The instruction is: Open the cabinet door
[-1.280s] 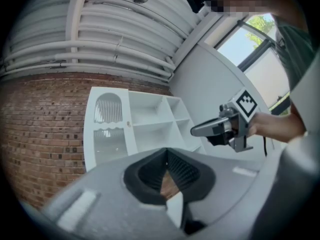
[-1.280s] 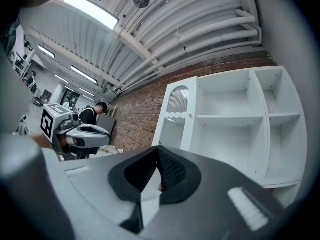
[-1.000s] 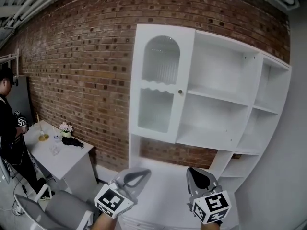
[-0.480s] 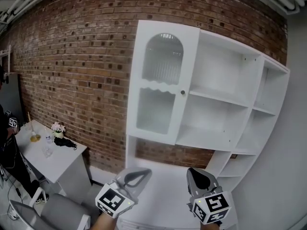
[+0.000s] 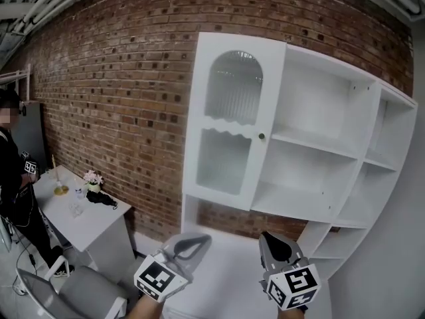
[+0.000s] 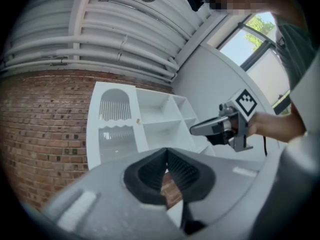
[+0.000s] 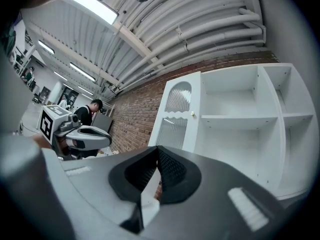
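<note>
Up at 12 o'clock stands the cabinet door point(image 5: 232, 121); your left hand-held gripper point(image 5: 199, 239) and right hand-held gripper point(image 5: 271, 238), well short of it, are both pinched together, empty.

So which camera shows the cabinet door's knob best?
The head view: it faces the door nearly square, and the knob stands out dark on its right edge. Both gripper views show the knob too, but only as a pale dot.
</note>
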The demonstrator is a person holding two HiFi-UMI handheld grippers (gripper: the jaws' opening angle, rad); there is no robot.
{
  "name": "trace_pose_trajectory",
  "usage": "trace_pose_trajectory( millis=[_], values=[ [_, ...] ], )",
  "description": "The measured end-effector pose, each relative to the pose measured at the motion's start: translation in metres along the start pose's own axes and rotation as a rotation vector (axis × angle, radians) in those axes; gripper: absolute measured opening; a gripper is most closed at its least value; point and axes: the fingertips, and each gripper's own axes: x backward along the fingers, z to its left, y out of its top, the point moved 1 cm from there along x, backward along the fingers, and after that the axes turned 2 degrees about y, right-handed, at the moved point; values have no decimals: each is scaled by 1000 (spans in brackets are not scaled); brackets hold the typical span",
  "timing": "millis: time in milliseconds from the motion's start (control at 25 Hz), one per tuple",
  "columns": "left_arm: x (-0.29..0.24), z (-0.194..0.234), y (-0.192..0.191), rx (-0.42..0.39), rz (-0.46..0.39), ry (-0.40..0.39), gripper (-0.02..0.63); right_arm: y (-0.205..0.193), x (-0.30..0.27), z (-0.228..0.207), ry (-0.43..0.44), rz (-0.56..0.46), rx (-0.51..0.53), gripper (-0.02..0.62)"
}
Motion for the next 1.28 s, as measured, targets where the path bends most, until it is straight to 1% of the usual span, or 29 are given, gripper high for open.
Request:
trace_pose_trajectory(
  millis=[200,440,800,920,1040,1160,1280],
  values=[
    [-22,-4,-4,-23,20,31,2,-3,-7,-23,40,-21,-3,6],
    [-54,-17,-10,-24,40,62,2,-19,-6,-57,76,-32,-11,6],
    [-92,-40,-20,-56,97,110,2,-40,-2,-105,126,-58,-54,6],
    [-100,-43,-20,-60,110,126,2,-47,-4,-114,145,-66,-70,6],
    [-105,-44,-27,-67,132,123,2,-57,-7,-119,151,-61,-89,6],
    [-109,-38,-31,-50,124,127,2,-64,-16,-119,156,-57,-89,6],
    [-113,-27,-37,-60,122,113,2,-66,-27,-118,147,-41,-90,6]
  ],
)
